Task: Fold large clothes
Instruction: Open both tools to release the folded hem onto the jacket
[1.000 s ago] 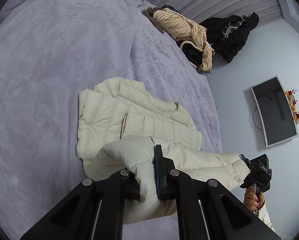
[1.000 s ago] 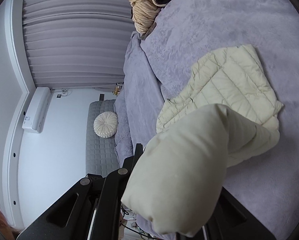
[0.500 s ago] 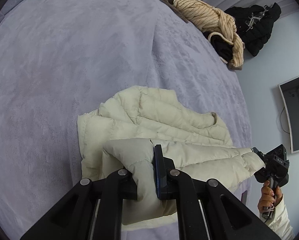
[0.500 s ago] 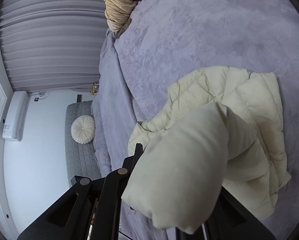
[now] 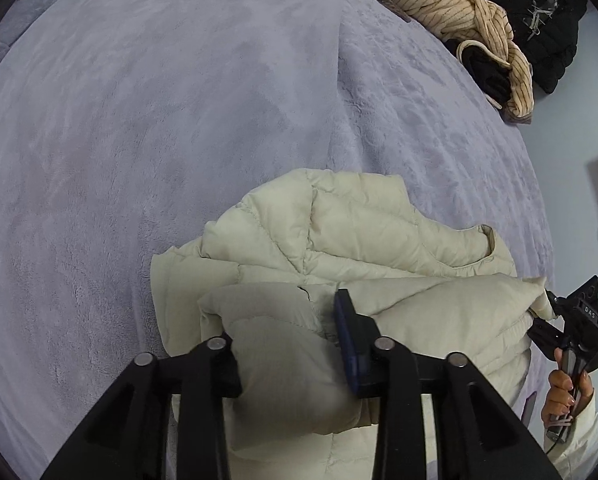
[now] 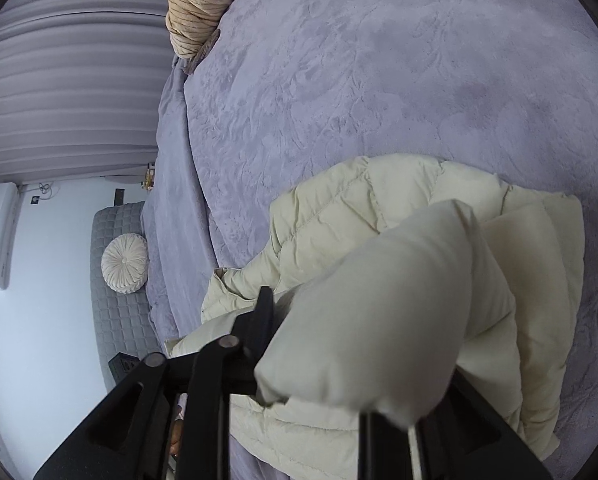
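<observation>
Lowered since a second ago, both tongs now sit close over the bed (image 5: 179,128), and the folded-over edge of the cream puffer jacket (image 5: 339,232) has come down onto the rest of the garment. Left tongs (image 5: 287,340) have just been opening; their jaws stand apart with a puffy fold of the jacket between them, the blue-padded jaw clear of the fabric. Right tongs (image 6: 351,344) have likewise been opening, a thick roll of jacket bulging between the jaws; whether the far jaw touches it cannot be told. Folded in layers, the jacket lies near the bed's near edge on the grey-lilac cover. A striped beige garment (image 5: 451,8) and a black coat (image 5: 547,28) are heaped at the far corner, well apart.
</observation>
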Available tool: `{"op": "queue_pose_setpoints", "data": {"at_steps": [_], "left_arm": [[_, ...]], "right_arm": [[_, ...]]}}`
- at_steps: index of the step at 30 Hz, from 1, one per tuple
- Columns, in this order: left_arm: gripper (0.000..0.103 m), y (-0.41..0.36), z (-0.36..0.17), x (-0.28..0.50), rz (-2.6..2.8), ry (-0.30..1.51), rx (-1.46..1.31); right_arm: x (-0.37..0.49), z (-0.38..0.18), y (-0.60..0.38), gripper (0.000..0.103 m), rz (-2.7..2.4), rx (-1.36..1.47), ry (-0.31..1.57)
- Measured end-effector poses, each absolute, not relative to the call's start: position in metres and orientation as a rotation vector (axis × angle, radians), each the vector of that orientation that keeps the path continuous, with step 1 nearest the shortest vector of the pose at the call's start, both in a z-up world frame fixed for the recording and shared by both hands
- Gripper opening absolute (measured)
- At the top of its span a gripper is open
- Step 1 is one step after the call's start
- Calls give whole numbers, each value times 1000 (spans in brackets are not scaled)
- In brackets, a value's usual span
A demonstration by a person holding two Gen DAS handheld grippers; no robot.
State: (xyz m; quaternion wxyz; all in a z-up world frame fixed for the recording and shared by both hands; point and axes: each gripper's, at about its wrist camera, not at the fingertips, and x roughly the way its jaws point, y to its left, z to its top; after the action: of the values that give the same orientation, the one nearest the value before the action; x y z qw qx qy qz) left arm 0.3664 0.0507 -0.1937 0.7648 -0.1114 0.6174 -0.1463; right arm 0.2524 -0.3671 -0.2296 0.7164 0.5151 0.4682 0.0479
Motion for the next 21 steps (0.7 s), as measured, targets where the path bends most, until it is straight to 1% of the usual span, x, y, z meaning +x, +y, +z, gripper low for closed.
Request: {"op": "queue_pose_setpoints", "data": {"at_steps": [1,2,3,4,7,10,15,16,17,18,19,21], "left_arm": [[64,50,-190,365,-307,1330,-234],[87,50,-186,364,-292,1312,-223],[95,50,-181,362,-269,1282,-201],[100,51,-175,360,-246,1252,-170],[100,53,-160,358,-204,1208,-107],[100,62,-136,352,-165,1125,-79],[100,82,-100,341,-143,1027,-97],[100,83,-96,339,-157,1018,-99],[100,81,-94,337,-175,1016,-100],[100,77,-94,337,-201,1022,-97],[100,70,-96,337,-225,1030,-87],[100,53,-104,338,-247,1048,-59]], "right_arm": [[254,-227,-365,63,105,1141,1030],[253,-225,-366,69,109,1141,1018],[253,-222,-366,71,110,1137,1008],[253,-219,-367,71,109,1130,1008],[250,-206,-367,71,96,1096,1005],[245,-185,-366,71,89,1016,994],[232,-159,-366,71,75,940,979],[231,-157,-365,65,77,932,983],[230,-155,-364,56,87,923,985],[232,-155,-360,35,97,913,998],[235,-156,-357,31,102,905,1014],[241,-159,-348,31,124,883,1035]]}}
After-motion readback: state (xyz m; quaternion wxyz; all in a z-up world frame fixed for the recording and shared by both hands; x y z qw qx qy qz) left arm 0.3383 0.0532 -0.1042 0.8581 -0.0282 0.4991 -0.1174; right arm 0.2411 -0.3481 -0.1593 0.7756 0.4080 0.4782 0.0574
